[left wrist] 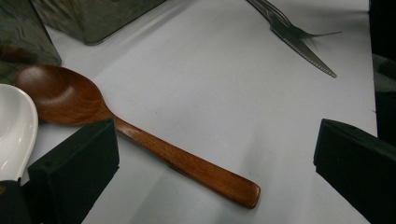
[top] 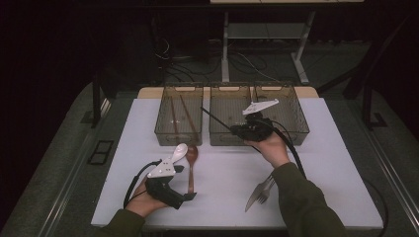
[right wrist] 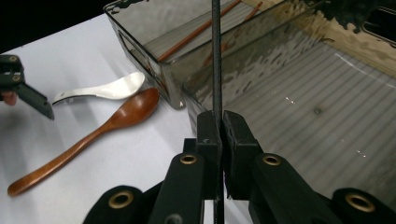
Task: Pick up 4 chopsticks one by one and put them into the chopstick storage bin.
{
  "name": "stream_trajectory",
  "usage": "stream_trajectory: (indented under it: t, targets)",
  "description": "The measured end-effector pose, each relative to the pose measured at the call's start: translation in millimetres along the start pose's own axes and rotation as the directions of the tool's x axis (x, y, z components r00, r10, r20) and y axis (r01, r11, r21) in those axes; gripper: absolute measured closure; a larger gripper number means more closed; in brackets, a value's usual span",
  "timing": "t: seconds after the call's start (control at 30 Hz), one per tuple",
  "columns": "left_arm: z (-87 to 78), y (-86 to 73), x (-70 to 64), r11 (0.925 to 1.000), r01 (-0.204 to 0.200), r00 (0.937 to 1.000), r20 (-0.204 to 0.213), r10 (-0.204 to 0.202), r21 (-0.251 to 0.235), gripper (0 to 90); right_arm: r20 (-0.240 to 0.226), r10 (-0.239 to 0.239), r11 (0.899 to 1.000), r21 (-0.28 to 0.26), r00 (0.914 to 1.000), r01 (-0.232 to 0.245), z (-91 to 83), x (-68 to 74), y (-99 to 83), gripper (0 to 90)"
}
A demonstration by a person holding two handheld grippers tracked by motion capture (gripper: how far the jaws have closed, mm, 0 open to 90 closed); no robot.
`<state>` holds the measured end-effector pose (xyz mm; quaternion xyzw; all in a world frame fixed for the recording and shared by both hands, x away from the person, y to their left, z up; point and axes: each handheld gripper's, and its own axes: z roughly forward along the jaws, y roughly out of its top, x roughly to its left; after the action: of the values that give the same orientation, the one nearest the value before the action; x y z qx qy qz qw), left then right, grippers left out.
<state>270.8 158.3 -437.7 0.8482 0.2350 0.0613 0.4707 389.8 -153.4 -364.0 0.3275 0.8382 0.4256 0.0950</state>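
My right gripper (top: pixel 236 130) (right wrist: pixel 219 122) is shut on a thin black chopstick (top: pixel 215 118) (right wrist: pixel 215 56), held over the middle clear basket (top: pixel 222 139) and pointing back-left. My left gripper (top: pixel 185 182) (left wrist: pixel 212 179) rests low on the table and is open, its two jaws on either side of the handle of a wooden spoon (top: pixel 191 163) (left wrist: pixel 140 135) (right wrist: pixel 102 126) without touching it. A white ceramic spoon (top: pixel 180 150) (left wrist: pixel 14 126) (right wrist: pixel 107 88) lies just left of the wooden spoon's bowl.
Three clear baskets stand in a row at the back of the white table (top: pixel 321 163). The left basket (top: pixel 163 132) holds brown chopsticks (top: pixel 187 116) (right wrist: pixel 196 32); the right basket (top: pixel 296 126) sits behind my right hand. A knife and fork (top: pixel 259 192) (left wrist: pixel 299 42) lie at front right.
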Motion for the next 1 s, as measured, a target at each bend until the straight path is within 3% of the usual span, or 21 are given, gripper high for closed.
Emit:
stream_trajectory:
  t: [0.4, 1.0]
  targets:
    - [0.0, 1.0, -1.3, 1.0000, -0.004, 1.0000, 0.004, 0.004, -0.007, 0.0, 0.014, 0.011, 1.000, 0.029, 0.9998, -0.011, 31.4, 2.0, 29.4, 86.0]
    - [-0.8, 1.9, -1.4, 0.9999, -0.016, 0.9998, 0.011, 0.016, -0.005, 0.0, 0.060, 0.020, 0.993, 0.113, 0.9980, -0.026, 85.6, 6.6, 73.3, 85.9]
